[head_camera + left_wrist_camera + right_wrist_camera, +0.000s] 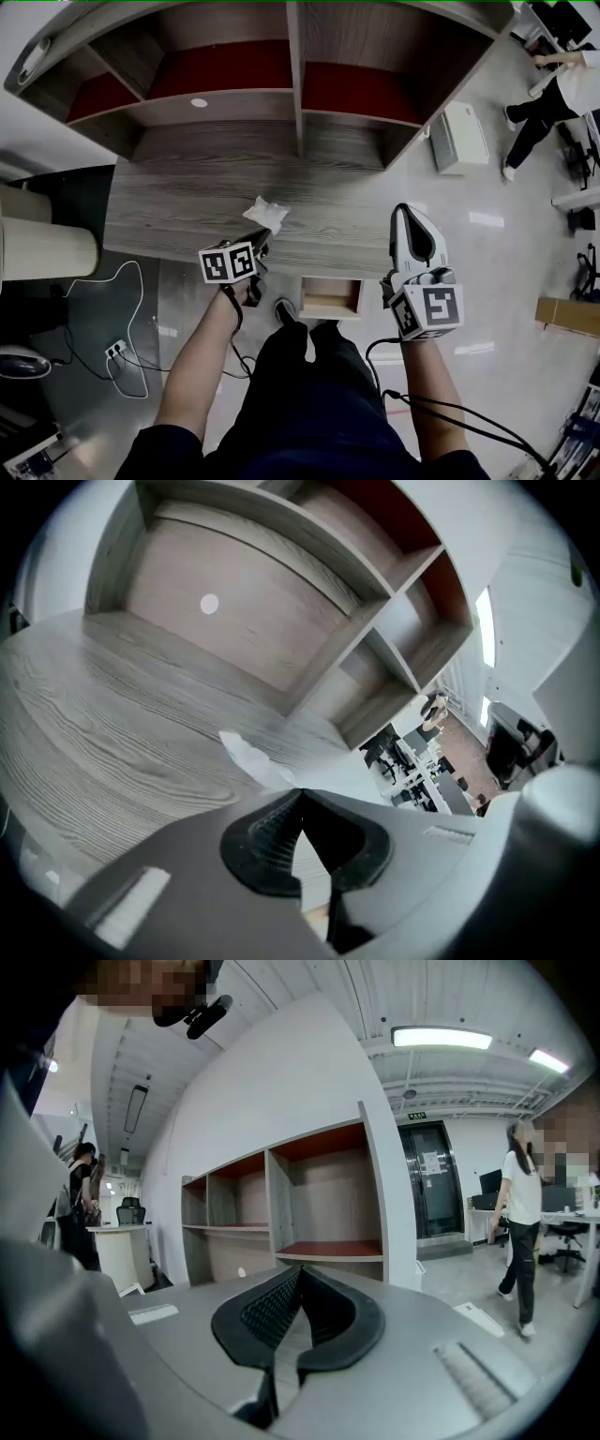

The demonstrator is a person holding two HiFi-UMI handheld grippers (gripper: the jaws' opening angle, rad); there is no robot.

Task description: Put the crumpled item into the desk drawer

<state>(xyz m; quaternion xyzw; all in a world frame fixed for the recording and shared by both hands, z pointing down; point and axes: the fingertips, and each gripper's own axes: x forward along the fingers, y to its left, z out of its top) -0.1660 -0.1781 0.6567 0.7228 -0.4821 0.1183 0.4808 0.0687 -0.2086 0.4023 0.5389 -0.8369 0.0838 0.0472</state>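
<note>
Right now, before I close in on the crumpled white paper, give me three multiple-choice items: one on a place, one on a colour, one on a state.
1. Where does the crumpled white paper lie?
A. in the drawer
B. on the grey wood-grain desk top, just ahead of the left gripper
C. on a shelf

2. What colour are the panels inside the shelf compartments?
A. blue
B. yellow
C. red

3. How is the light wooden desk drawer?
A. pulled out
B. pushed shut
C. lying on the desk top

Answers:
1 B, the paper rests on the desk top beyond the shut jaws.
2 C, red panels show in the head view.
3 A, its open box sticks out past the desk edge.
</note>
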